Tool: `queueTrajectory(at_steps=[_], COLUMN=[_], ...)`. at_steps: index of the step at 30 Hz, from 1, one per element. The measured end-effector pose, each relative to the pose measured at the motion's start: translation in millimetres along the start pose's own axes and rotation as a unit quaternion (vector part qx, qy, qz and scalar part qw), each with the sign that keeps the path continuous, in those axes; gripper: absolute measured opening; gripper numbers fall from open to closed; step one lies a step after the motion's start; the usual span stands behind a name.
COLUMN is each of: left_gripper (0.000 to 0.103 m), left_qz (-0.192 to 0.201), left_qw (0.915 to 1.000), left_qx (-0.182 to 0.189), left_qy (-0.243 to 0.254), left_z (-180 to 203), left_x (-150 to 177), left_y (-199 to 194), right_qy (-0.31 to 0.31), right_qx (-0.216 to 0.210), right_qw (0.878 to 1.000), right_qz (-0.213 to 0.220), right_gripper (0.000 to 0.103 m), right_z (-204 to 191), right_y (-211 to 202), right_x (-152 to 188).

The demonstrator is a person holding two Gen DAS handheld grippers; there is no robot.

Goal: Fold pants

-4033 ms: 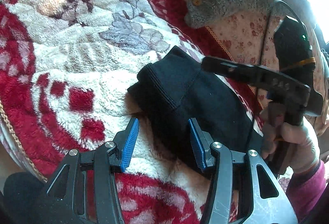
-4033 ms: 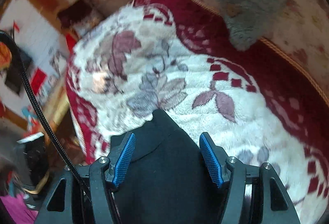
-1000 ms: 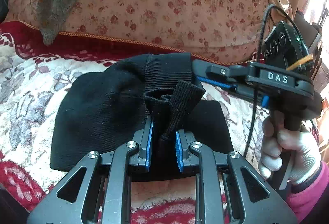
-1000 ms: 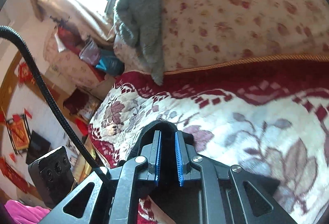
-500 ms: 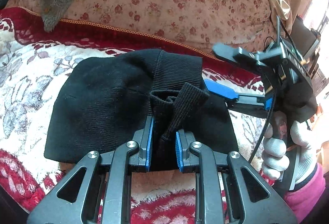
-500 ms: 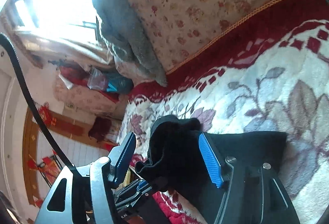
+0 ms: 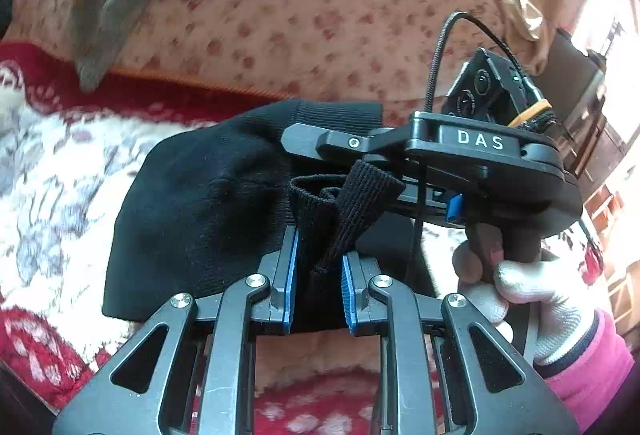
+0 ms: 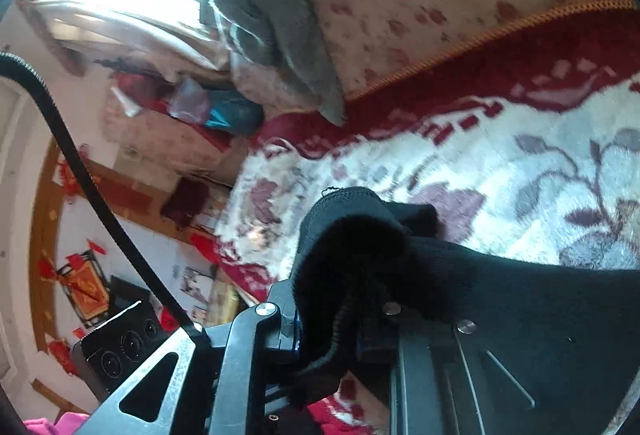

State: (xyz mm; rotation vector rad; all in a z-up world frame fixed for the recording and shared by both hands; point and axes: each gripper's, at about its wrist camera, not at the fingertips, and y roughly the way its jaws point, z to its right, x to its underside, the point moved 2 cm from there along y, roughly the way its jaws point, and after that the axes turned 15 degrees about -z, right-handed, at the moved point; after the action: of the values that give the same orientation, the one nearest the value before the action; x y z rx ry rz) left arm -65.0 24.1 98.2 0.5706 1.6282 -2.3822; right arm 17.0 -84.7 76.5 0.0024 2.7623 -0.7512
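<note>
left gripper clamps the black pants' ribbed cuff; right gripper is closing on another bunched fold

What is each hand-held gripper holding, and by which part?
Left hand-held gripper pinches the black pants by a bunched ribbed cuff; right hand-held gripper, closing, has black fabric between its jaws.

Matt ribbed-knit pants, plush blanket

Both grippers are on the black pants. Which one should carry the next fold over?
Left, probably. The left gripper has the ribbed cuff of the pants squarely between its pads. The right gripper is closing on bunched cloth, coming in sideways, so its grip looks less settled.
</note>
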Motion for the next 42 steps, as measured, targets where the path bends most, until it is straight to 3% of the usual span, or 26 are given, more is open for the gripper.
queueTrajectory(at_steps=[7, 15, 22, 25, 26, 27, 28, 33, 37, 42], left_gripper=[0.018, 0.018, 0.018, 0.036, 0.050, 0.057, 0.057, 0.057, 0.057, 0.057], left_qz=[0.002, -0.045, -0.074, -0.086, -0.092, -0.093, -0.089, -0.066, -0.026, -0.013], left_qw=[0.9987, 0.9973, 0.9957, 0.9920, 0.9904, 0.9898, 0.9897, 0.9938, 0.9984, 0.9994], left_qx=[0.033, 0.044, 0.051, 0.087, 0.098, 0.103, 0.106, 0.069, 0.000, -0.022], left_qy=[0.040, 0.036, 0.022, 0.031, 0.031, 0.032, 0.036, 0.058, 0.050, 0.024], left_z=[45, 66, 60, 57, 54, 53, 51, 28, -1, -22], left_x=[-3, 5, 17, 18, 20, 22, 25, 32, 18, -11], left_y=[7, 45, 70, 59, 52, 47, 39, 8, -3, 6], right_qy=[-0.021, 0.017, 0.027, 0.010, 0.005, 0.002, 0.001, 0.020, 0.015, -0.033], right_qx=[0.005, 0.039, 0.145, 0.168, 0.178, 0.188, 0.195, 0.222, 0.198, 0.177], right_qw=[0.999, 0.998, 0.989, 0.985, 0.983, 0.982, 0.980, 0.972, 0.975, 0.980], right_qz=[0.031, 0.042, 0.029, 0.031, 0.031, 0.033, 0.035, 0.071, 0.098, 0.086], right_gripper=[0.017, 0.017, 0.017, 0.020, 0.022, 0.023, 0.025, 0.028, 0.028, 0.028], right_z=[-16, 23, 56, 52, 50, 48, 47, 42, 19, -23], right_y=[-49, -82, -72, -75, -77, -79, -83, -110, -128, -109], right_x=[9, 37, 49, 51, 51, 52, 53, 60, 74, 87])
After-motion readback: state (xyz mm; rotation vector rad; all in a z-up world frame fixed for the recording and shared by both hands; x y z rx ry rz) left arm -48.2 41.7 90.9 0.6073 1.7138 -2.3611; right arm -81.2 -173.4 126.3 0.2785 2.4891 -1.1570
